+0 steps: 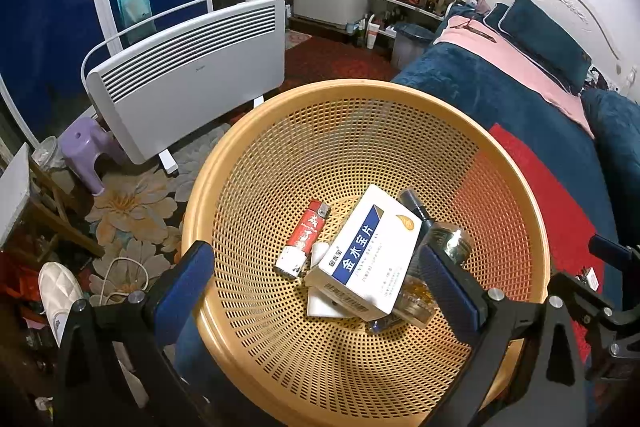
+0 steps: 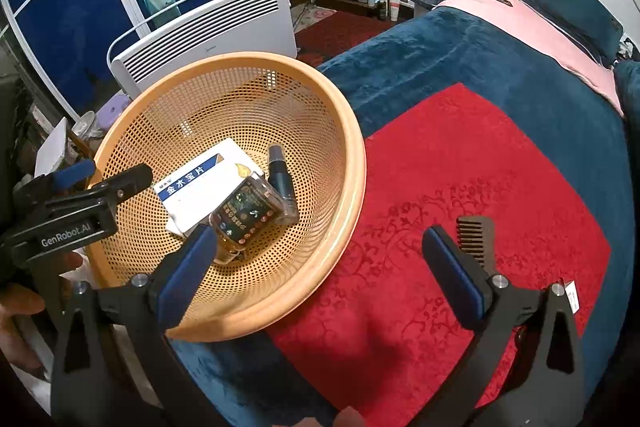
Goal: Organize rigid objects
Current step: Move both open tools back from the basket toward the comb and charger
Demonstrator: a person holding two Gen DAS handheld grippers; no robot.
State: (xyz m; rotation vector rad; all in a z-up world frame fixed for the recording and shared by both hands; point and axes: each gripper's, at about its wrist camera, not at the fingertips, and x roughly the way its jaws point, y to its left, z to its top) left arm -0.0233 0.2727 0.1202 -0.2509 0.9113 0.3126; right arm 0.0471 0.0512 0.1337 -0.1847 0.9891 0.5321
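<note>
Left gripper [image 1: 320,287], jaws wide and empty, above the orange mesh basket [image 1: 248,163] holding a white medicine box [image 1: 366,253], red lighter [image 1: 304,237] and amber bottle [image 2: 244,213]. Right gripper [image 2: 320,267], likewise wide, over the red cloth [image 2: 460,167]; brown comb [image 2: 476,237] just beside its right finger.

basket [image 2: 352,163] open above, comb [image 2: 476,239] unobstructed

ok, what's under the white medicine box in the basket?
The white medicine box in the basket rests on a flat white item, only its corner visible. The rest beneath is covered.
</note>
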